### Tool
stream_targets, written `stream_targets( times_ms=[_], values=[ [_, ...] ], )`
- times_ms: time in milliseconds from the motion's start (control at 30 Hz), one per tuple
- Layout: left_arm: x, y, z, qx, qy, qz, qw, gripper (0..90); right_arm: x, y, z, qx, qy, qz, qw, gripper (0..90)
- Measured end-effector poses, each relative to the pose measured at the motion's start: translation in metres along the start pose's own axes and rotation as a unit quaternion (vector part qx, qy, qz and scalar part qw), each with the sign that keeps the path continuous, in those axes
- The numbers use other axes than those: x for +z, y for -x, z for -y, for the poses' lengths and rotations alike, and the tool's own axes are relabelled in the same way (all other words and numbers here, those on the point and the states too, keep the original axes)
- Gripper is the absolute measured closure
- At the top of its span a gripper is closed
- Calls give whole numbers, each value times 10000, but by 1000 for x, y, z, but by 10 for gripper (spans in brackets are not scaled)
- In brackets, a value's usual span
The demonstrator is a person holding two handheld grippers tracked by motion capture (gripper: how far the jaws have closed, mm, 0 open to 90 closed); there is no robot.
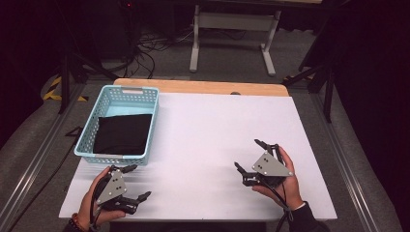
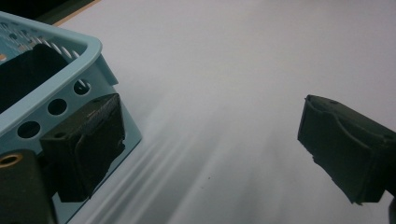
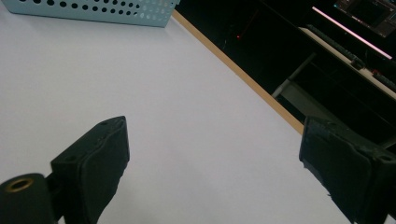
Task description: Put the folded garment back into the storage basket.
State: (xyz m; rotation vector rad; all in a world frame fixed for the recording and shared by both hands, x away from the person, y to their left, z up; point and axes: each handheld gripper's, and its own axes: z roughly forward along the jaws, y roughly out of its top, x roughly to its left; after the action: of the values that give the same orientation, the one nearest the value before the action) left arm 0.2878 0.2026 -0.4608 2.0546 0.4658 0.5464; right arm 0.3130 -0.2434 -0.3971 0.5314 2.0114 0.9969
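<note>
At far left I see the blue basket (image 1: 116,92) with the folded black cloth (image 1: 123,134) lying inside it. My left tool (image 1: 137,182) sits just beside the basket's near corner, jaws spread, gripping nothing. Reaching in from here, I judge one jaw could catch the rim and shove the basket along the worktop (image 1: 208,140). My right tool (image 1: 249,155) rests well apart, likewise released and empty.
</note>
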Motion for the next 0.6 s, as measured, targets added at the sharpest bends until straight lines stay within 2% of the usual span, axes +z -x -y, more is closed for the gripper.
stream_targets(
  times_ms=[133, 300, 400, 600],
  values=[
    [1, 0, 0, -11, -1, 9, 10000, 82, -3, -1, 9, 101, -38, 3, 9999, 94],
    [0, -1, 0, 3, -6, 29, 10000, 82, -4, -2, 17, 105, -104, 19, 9999, 95],
    [0, 0, 0, 1, 9, 20, 10000, 83, -7, -2, 26, 231, -96, 2, 9997, 96],
    [0, -1, -1, 27, 20, 7, 10000, 83, -10, -4, 39, 321, -159, 24, 9994, 93]
  ],
)
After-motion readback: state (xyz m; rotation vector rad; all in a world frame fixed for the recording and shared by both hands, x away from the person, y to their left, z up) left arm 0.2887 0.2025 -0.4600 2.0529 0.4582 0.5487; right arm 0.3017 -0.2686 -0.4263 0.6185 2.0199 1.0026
